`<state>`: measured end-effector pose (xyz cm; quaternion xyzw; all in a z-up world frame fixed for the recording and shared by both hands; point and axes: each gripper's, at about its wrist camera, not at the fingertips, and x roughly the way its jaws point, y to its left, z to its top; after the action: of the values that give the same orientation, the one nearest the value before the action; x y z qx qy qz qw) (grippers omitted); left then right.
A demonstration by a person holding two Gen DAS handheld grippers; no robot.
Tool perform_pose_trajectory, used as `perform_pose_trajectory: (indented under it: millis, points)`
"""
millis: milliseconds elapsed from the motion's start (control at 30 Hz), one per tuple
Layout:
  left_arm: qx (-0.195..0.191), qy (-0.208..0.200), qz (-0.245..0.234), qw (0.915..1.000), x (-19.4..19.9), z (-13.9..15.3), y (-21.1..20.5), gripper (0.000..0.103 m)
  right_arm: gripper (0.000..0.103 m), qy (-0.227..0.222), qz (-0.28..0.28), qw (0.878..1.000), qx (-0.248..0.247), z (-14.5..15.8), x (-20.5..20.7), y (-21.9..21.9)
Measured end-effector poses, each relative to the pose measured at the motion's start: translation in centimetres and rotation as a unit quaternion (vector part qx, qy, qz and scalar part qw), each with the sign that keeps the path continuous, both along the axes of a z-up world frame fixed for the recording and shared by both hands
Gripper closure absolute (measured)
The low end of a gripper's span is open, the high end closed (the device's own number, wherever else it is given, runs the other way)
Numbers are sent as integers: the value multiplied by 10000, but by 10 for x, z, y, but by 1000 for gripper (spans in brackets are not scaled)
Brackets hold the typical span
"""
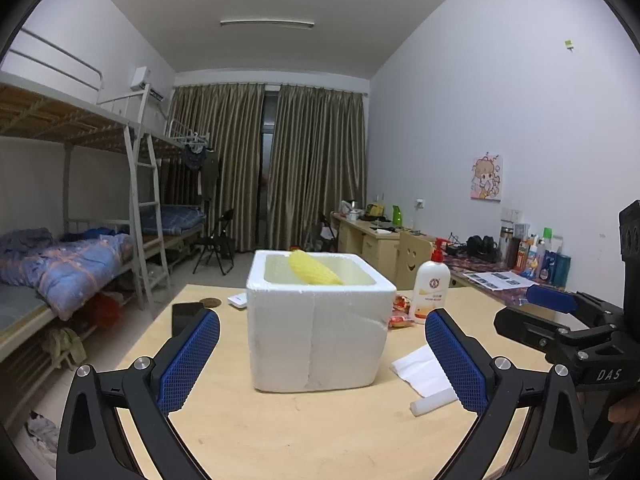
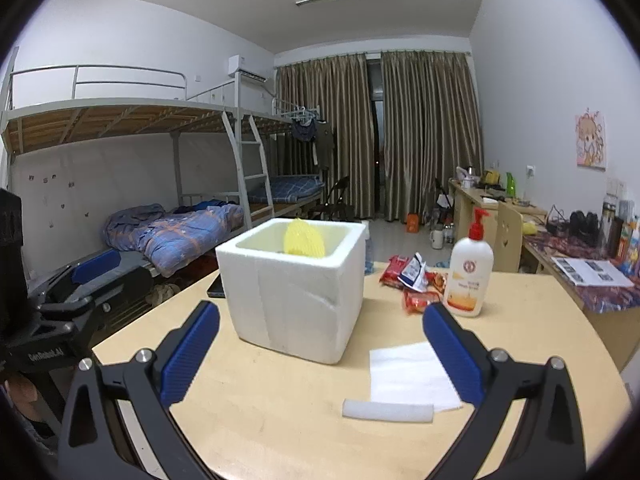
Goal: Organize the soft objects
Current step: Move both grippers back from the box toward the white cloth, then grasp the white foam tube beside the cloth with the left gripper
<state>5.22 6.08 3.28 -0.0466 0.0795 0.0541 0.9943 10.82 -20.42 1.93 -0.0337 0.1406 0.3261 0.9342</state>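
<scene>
Both the left tongs (image 1: 322,364) and right tongs (image 2: 320,354) gape empty above the table (image 2: 280,420), facing the foam box (image 2: 296,288) holding a yellow net (image 2: 303,242).

The white foam box (image 1: 318,320) is hiding the lower part of the yellow foam net (image 1: 314,268) inside it. Beside the box, the snack packets (image 1: 400,312) are showing only partly behind its right corner.

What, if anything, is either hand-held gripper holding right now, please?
Nothing is held. The left hand-held gripper and right hand-held gripper both stand open and empty above the table.
</scene>
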Motion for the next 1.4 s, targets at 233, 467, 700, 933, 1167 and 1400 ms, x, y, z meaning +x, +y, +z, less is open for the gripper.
perform_pose_trajectory:
  millis: [233,467,700,933,1167,1400]
  points:
    - [3,54,-192,9998,1,-33,-11,0,0,27,-192,9997,170,-26,-7,-22]
    - [-64,320,-546,9980,20,-52,-25,0,0,151,-411,9989,158,-35,-2,-36]
    - [-66,706,-1081,9916,50,-65,-44,0,0,262,-631,9977,14,-39,7,-54]
    - [272,1366,-2104,9676,84,-78,-65,0,0,480,-733,9961,-56,-41,26,-66]
    - [313,1792,-2597,9484,118,-84,-78,0,0,750,-683,9946,-197,-48,47,-72]
    - [471,2408,-2877,9257,150,-101,-94,14,0,1249,-592,9902,-189,-55,79,-85]
